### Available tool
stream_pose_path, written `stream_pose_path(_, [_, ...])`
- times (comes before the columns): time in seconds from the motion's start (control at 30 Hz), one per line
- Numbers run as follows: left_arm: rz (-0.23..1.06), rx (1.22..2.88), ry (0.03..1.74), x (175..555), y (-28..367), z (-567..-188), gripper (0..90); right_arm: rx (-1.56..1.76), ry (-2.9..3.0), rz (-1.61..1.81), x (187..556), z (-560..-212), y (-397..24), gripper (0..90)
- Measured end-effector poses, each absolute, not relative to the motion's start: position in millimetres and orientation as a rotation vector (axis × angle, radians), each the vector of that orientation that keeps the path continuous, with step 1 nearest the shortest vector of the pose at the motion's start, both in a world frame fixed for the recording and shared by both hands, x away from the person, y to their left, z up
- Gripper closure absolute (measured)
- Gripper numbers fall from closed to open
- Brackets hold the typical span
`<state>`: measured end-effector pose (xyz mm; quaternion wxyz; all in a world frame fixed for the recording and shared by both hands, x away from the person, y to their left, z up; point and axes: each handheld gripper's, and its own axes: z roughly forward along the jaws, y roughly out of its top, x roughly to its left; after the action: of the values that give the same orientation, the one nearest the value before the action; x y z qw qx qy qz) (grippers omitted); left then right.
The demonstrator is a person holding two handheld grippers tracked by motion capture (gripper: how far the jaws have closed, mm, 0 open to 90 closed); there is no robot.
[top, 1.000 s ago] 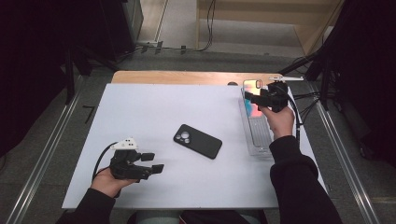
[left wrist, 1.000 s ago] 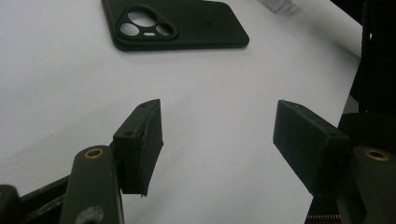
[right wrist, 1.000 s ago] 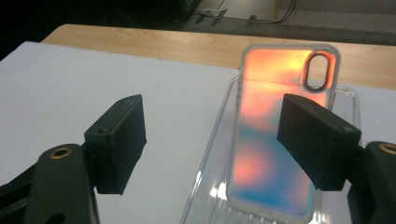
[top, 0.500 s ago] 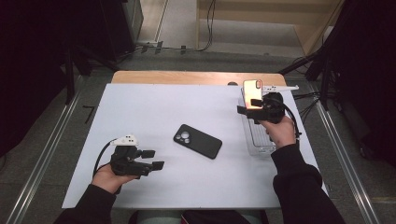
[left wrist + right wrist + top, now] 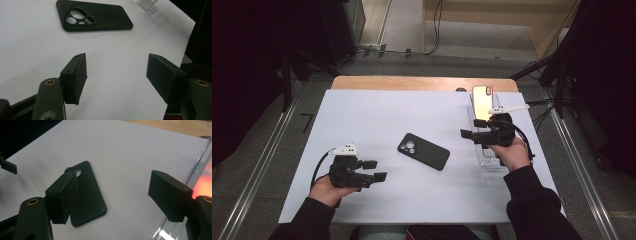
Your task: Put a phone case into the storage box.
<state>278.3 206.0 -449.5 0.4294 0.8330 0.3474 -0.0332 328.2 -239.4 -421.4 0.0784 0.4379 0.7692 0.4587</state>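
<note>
Spanning a wooden table [image 5: 422,83], white sheet [image 5: 362,125]; both claws [image 5: 373,170] [image 5: 469,135] apart, empty.

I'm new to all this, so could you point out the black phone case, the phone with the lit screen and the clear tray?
black phone case [image 5: 100,17]: left gripper view, its flat back.
phone [image 5: 482,101]: high view, its glowing screen.
clear tray [image 5: 490,159]: high view, its near end.

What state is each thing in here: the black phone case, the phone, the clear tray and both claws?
Black rectangular phone case: flat on the white table cover, camera cutout up, untouched.
Phone with glowing orange screen: screen up in the tray.
Clear plastic tray: on the table's right side.
Left claw: open, empty.
Right claw: open, empty.
</note>
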Motion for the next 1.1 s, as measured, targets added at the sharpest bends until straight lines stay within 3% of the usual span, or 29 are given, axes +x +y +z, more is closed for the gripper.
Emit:
stream_pose_path(0.5, [-0.100, 2.068, 0.872, 277.5, 207.3, -448.7, 32.3, 1.224, 2.405, 1.388, 290.1, -432.3, -236.6, 22.1])
stream_pose_path(1.1, [-0.096, 2.042, 0.862, 278.0, 207.5, -447.0, 32.2, 1.175, 2.469, 1.393, 269.2, -441.1, -234.7, 20.7])
